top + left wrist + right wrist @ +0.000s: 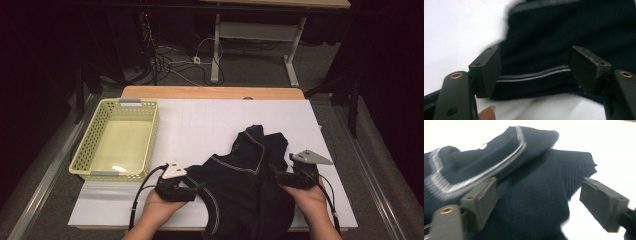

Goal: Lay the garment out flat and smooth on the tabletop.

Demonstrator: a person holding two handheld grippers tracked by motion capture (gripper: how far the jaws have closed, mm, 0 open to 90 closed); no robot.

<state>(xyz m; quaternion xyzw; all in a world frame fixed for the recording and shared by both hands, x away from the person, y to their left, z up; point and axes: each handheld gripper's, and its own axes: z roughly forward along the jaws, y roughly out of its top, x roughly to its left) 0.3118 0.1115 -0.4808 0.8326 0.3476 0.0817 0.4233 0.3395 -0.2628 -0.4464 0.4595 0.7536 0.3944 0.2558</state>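
High view has the dark knit garment [247, 180] bunched at the table's [200, 120] near edge, between the left tongs [197, 189] at 9 o'clock and the right tongs [276, 175] at 3 o'clock, both spread open and gripping nothing.

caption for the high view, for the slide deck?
Two open hand-held grippers, left gripper and right gripper, flank a crumpled dark garment on a white table; yellow basket at left.

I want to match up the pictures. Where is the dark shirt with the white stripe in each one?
High view: the dark navy knit garment with white trim lies low in the middle.
Left gripper view: it covers the top and middle.
Right gripper view: it spreads from left to centre.
Shared landmark: the white stripe.
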